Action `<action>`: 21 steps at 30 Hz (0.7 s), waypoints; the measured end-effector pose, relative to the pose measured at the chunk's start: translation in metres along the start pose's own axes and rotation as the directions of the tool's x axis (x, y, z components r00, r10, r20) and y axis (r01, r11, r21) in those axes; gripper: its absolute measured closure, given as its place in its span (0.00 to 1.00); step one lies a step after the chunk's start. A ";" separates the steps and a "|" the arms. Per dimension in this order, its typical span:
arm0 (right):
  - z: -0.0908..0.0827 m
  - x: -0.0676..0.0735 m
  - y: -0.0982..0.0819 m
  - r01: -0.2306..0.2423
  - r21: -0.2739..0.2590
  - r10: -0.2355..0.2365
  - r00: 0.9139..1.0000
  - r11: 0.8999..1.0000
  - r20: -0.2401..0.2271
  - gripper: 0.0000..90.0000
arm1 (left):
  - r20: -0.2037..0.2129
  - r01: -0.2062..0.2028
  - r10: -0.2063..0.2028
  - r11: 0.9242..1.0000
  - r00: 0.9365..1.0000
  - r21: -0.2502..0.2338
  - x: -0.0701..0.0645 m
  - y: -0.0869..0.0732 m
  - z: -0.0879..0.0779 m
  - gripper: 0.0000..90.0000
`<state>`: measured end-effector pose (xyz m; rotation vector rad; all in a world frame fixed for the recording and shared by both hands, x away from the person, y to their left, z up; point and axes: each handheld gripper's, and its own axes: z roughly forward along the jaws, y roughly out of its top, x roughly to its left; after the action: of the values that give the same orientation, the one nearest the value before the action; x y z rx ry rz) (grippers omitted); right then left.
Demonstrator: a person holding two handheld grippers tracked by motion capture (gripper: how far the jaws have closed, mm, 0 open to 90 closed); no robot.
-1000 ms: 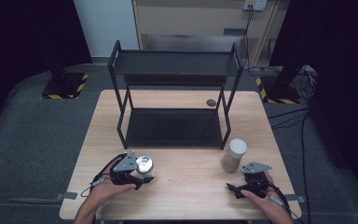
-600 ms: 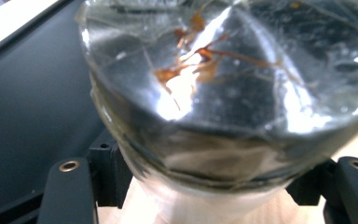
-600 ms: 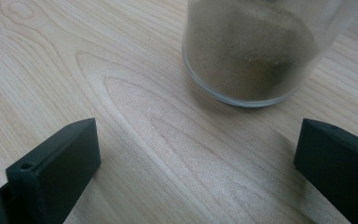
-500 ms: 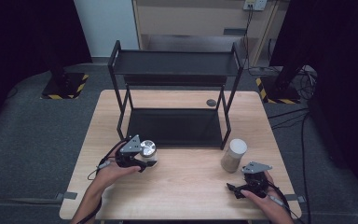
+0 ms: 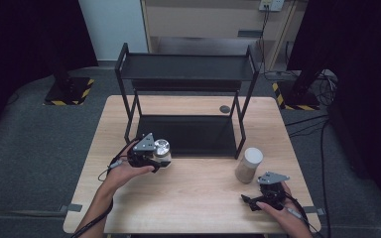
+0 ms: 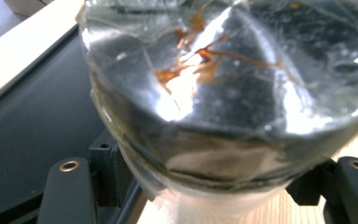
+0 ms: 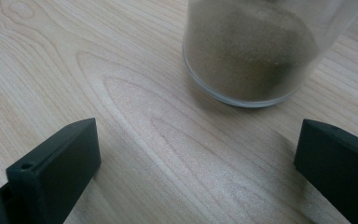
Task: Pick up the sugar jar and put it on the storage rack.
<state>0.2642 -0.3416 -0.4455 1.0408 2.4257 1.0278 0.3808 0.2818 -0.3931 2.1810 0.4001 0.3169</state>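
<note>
My left gripper [image 5: 157, 156] is shut on a clear glass jar [image 5: 160, 148] with a shiny silver top, and holds it just above the table at the front left of the black rack. In the left gripper view the jar [image 6: 223, 93] sits close between the two jaws of the gripper [image 6: 212, 198], with orange-brown streaks inside the glass. My right gripper [image 5: 263, 192] rests on the table at the front right, jaws wide open and nothing between them. Just beyond it stands a second jar [image 5: 248, 165] with a white lid and brown powder [image 7: 251, 51] inside.
A black two-tier metal rack [image 5: 188, 67] stands on the far half of the wooden table [image 5: 198, 198]; its lower deck [image 5: 193, 135] is bare. A small dark disc [image 5: 224, 109] lies on the table behind the rack's right legs. Dark floor surrounds the table.
My left gripper has carried the jar away from the person and a little to the right, up toward the rack's lower deck. The right gripper and the powder jar have stayed put.
</note>
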 end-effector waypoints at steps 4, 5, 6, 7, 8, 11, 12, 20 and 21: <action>0.000 0.000 0.000 0.000 0.000 0.000 1.000 1.000 0.000 0.01 | -0.006 -0.016 0.016 1.000 1.000 0.010 0.005 0.010 -0.004 0.33; 0.000 0.000 0.000 0.000 0.000 0.000 1.000 1.000 0.000 0.01 | -0.006 -0.016 0.016 1.000 1.000 0.010 0.005 0.010 -0.004 0.33; 0.000 0.000 0.000 0.000 0.000 0.000 1.000 1.000 0.000 0.01 | -0.012 -0.022 0.022 1.000 1.000 0.008 0.007 0.015 -0.007 0.33; 0.000 0.000 0.000 0.000 0.000 0.000 1.000 1.000 0.000 0.01 | -0.011 -0.024 0.024 1.000 1.000 0.007 0.009 0.017 -0.008 0.33; 0.000 0.000 0.000 0.000 0.000 0.000 1.000 1.000 0.000 0.01 | -0.013 -0.032 0.033 0.999 0.999 0.010 0.011 0.020 -0.009 0.33; 0.000 0.000 0.000 0.000 0.000 0.000 1.000 1.000 0.000 0.01 | -0.017 -0.042 0.042 0.999 0.999 0.011 0.015 0.027 -0.012 0.33; 0.000 0.000 0.000 0.000 0.000 0.000 1.000 1.000 0.000 0.01 | -0.017 -0.042 0.042 0.999 0.999 0.011 0.015 0.027 -0.012 0.33; 0.000 0.000 0.000 0.000 0.000 0.000 1.000 1.000 0.000 0.01 | -0.024 -0.046 0.046 0.999 0.999 0.006 0.031 0.041 -0.019 0.33; 0.000 0.000 0.000 0.000 0.000 0.000 1.000 1.000 0.000 0.01 | -0.025 -0.052 0.052 0.999 0.998 0.010 0.033 0.043 -0.019 0.33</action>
<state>0.2642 -0.3417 -0.4455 1.0412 2.4256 1.0281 0.4114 0.2843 -0.3445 2.2016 0.3602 0.3726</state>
